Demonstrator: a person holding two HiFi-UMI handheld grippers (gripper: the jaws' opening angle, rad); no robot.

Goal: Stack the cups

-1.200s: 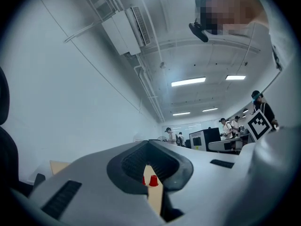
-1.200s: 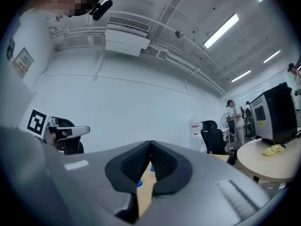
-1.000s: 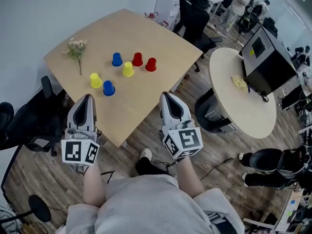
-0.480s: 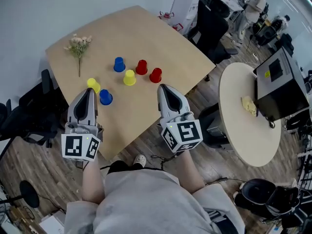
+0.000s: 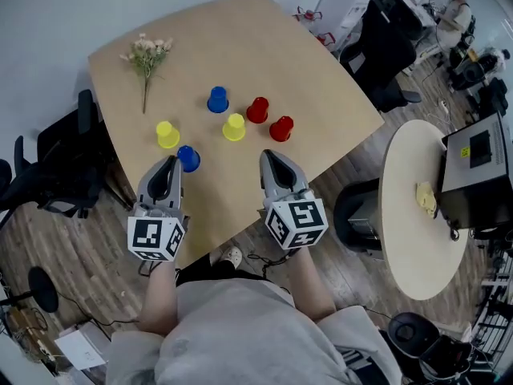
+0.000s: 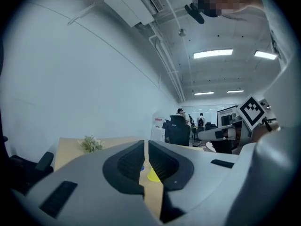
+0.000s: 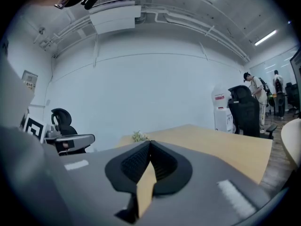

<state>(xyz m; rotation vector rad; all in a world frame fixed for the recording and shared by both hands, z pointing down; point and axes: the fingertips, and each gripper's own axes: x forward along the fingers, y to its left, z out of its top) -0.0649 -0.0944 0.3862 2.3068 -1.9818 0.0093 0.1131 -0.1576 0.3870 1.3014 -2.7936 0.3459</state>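
Wearing a pale grey short-sleeved shirt (image 5: 240,335) and a white shoe (image 5: 233,256). Showing grey tapering shells on the left gripper (image 5: 166,161) and right gripper (image 5: 268,156) — black ribbed pads (image 6: 131,161) inside — each carrying a white cube (image 5: 297,224) with black square markers.

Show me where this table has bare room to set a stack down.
Bare: the far part of the table, right of the flower sprig, beyond the cups; also the near strip between left gripper and right gripper. Crowded: the middle, six cups.
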